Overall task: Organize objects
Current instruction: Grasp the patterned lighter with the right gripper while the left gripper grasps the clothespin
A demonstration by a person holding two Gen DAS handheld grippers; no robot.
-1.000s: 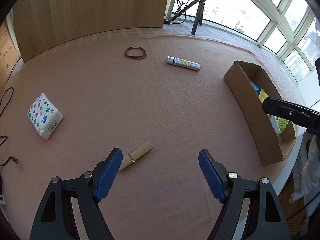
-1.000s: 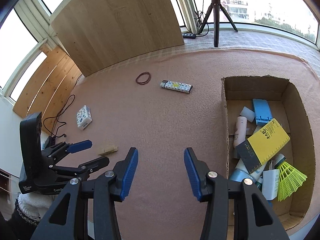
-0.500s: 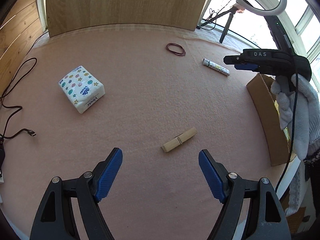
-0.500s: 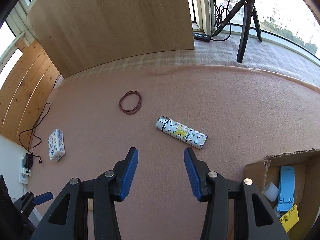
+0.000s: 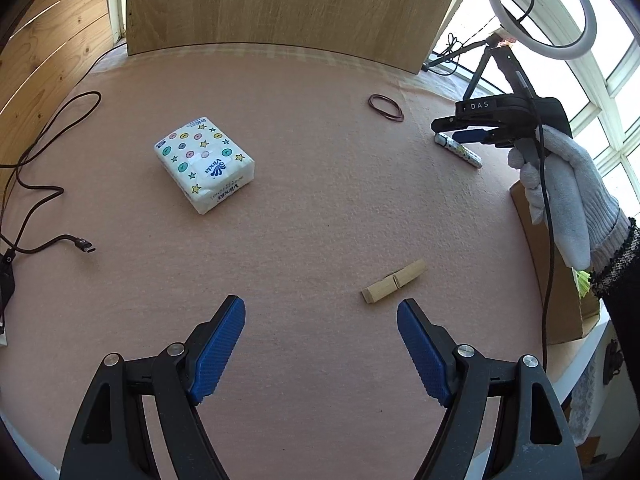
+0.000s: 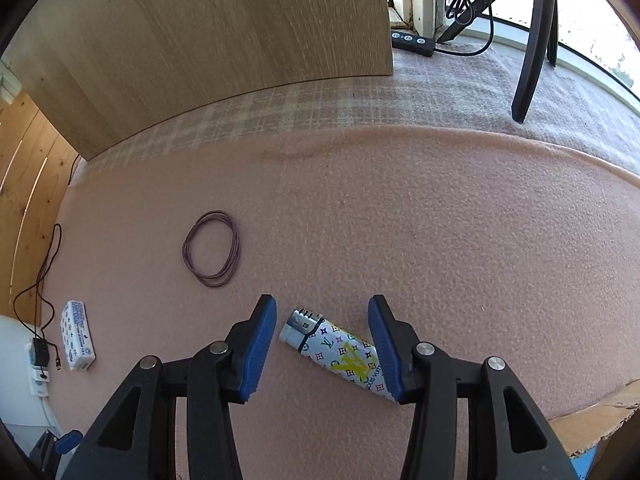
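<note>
A patterned lighter [image 6: 336, 352] lies slanted on the pink mat, between the fingers of my right gripper [image 6: 322, 302]. That gripper is open and its blue pads stand on either side of the lighter without pressing it; the right finger hides the lighter's far end. In the left wrist view the right gripper [image 5: 472, 134], in a gloved hand [image 5: 560, 184], hovers over the lighter [image 5: 460, 150]. My left gripper [image 5: 320, 304] is open and holds nothing. A wooden clothespin [image 5: 394, 282] lies just beyond its right finger. A tissue pack [image 5: 204, 168] lies farther off to the left.
A rubber band [image 6: 212, 254] lies up and left of the lighter. The cardboard box [image 5: 556, 280] stands at the mat's right edge. A loose cable [image 5: 80, 246] trails in from the left. A wooden board [image 5: 280, 4] and a ring-light tripod [image 6: 532, 48] stand at the back.
My right gripper has moved from beside the box to over the lighter and sunk towards it. The left gripper has shifted left, so the clothespin now lies by its right finger.
</note>
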